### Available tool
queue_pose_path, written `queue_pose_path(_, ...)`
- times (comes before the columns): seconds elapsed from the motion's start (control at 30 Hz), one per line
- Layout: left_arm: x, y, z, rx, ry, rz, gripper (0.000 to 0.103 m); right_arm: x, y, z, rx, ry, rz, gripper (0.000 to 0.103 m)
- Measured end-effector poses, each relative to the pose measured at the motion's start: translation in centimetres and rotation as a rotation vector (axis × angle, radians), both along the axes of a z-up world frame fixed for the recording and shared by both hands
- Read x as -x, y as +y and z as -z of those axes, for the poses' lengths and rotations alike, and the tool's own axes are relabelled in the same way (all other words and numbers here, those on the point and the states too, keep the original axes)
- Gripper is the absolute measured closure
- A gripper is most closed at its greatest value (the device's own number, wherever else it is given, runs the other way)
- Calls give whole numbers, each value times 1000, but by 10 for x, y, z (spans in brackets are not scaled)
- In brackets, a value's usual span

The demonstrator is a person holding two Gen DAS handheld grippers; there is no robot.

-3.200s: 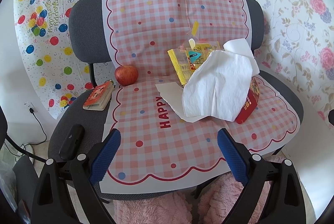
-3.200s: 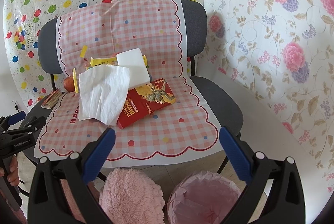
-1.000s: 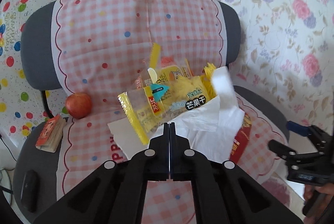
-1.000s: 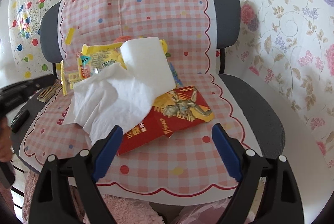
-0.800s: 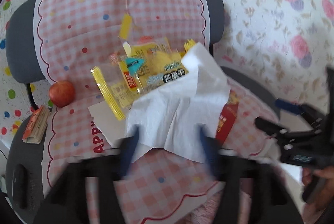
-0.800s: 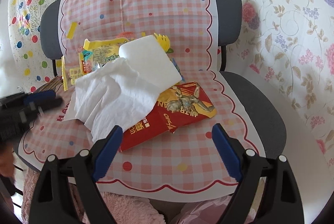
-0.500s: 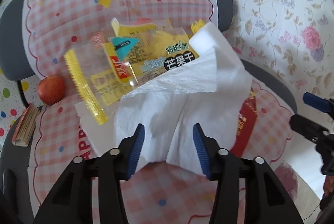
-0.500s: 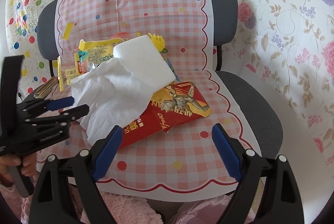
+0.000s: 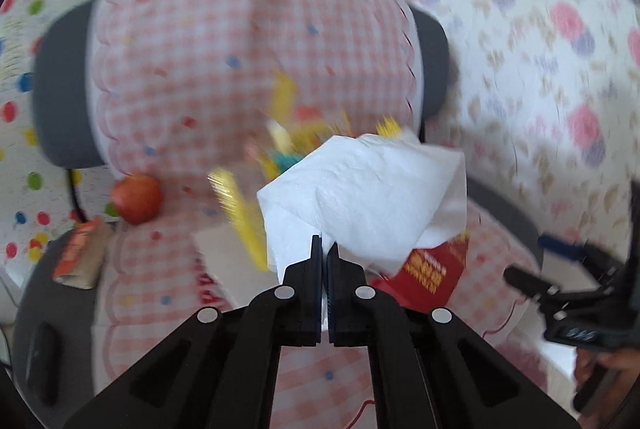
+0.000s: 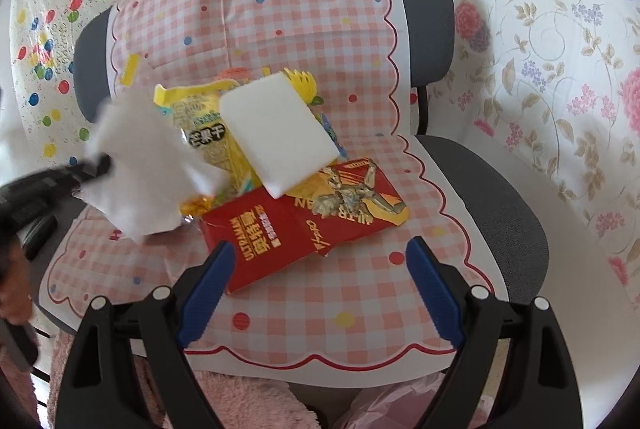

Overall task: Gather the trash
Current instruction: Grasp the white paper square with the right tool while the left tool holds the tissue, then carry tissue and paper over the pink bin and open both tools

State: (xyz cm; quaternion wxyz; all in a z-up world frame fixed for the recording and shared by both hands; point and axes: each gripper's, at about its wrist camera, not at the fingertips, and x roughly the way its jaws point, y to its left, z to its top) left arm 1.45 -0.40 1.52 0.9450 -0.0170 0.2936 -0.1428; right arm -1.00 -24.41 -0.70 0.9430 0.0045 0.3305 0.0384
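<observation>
My left gripper (image 9: 324, 249) is shut on the edge of a white paper tissue (image 9: 368, 189), which hangs lifted off the chair seat. From the right wrist view the tissue (image 10: 144, 169) is at the left with the left gripper (image 10: 100, 165) clamped on it. On the seat lie a yellow snack bag (image 10: 204, 125), a white sponge block (image 10: 276, 133) and a red card box (image 10: 296, 221). My right gripper (image 10: 318, 285) stands open above the front of the seat, just short of the red box, holding nothing.
The grey office chair (image 10: 492, 197) wears a pink checked cover (image 10: 288, 29). A red apple (image 9: 136, 199), a small booklet (image 9: 78, 255) and a black case (image 9: 40, 353) lie at the seat's left. A pink-lined bin (image 10: 400, 409) and pink fluffy rug (image 10: 224, 405) sit below the seat's front edge.
The left gripper's jaws opened around the tissue's lower edge, then closed on it and pulled it up and left off the pile, baring the snack bag and sponge. The right gripper kept still.
</observation>
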Motion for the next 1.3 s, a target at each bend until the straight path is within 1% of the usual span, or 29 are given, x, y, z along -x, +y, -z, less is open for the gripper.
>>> queue_pose_path(0.03, 6, 9, -7, 11, -8, -26, 101, 0, 2, -1, -1, -7, -7, 17)
queue_pose_path(0.07, 8, 15, -11, 14, -9, -49, 101, -1, 4, -2, 0, -12, -10, 22)
queue_pose_path(0.1, 12, 22, -14, 22, -8, -72, 101, -3, 6, -2, 0, -14, -13, 28)
queue_pose_path(0.13, 13, 26, -15, 29, -6, -80, 101, -7, 7, -1, -5, -14, -21, 41)
queue_pose_path(0.17, 14, 29, -16, 37, 0, -89, 101, -11, 8, -1, -10, -12, -28, 44)
queue_pose_path(0.27, 13, 30, -13, 46, 16, -98, 101, -27, 16, 2, -7, -15, -62, 44)
queue_pose_path(0.4, 9, 28, -4, 41, 31, -102, 101, -50, 31, 4, 47, -36, -106, 44)
queue_pose_path(0.5, 3, 24, 5, 44, 49, -84, 101, -66, 40, 7, 92, -48, -123, 51)
queue_pose_path(0.57, 2, 22, 8, 42, 51, -81, 101, -77, 48, 9, 125, -60, -131, 59)
queue_pose_path(0.63, -1, 20, 11, 40, 58, -78, 101, -87, 52, 12, 145, -54, -127, 60)
queue_pose_path(0.73, -2, 18, 15, 40, 60, -72, 101, -95, 54, 17, 167, -43, -113, 74)
queue_pose_path(0.77, -2, 17, 15, 40, 59, -70, 101, -95, 53, 17, 164, -49, -111, 77)
queue_pose_path(0.83, -1, 16, 15, 43, 56, -65, 101, -89, 51, 14, 159, -69, -101, 79)
queue_pose_path(0.9, 1, 15, 15, 42, 47, -60, 101, -83, 46, 8, 147, -89, -85, 79)
queue_pose_path(0.97, 4, 12, 13, 42, 33, -53, 101, -70, 36, -2, 114, -107, -66, 79)
queue_pose_path(1.03, 10, 7, 9, 38, 6, -40, 101, -60, 27, -11, 86, -122, -55, 79)
queue_pose_path(1.17, 19, -5, -3, 48, -31, 2, 101, -24, 8, -32, 29, -132, -28, 79)
queue_pose_path(1.3, 36, -25, -13, 61, -70, 59, 101, 17, -9, -39, 2, -126, 19, 79)
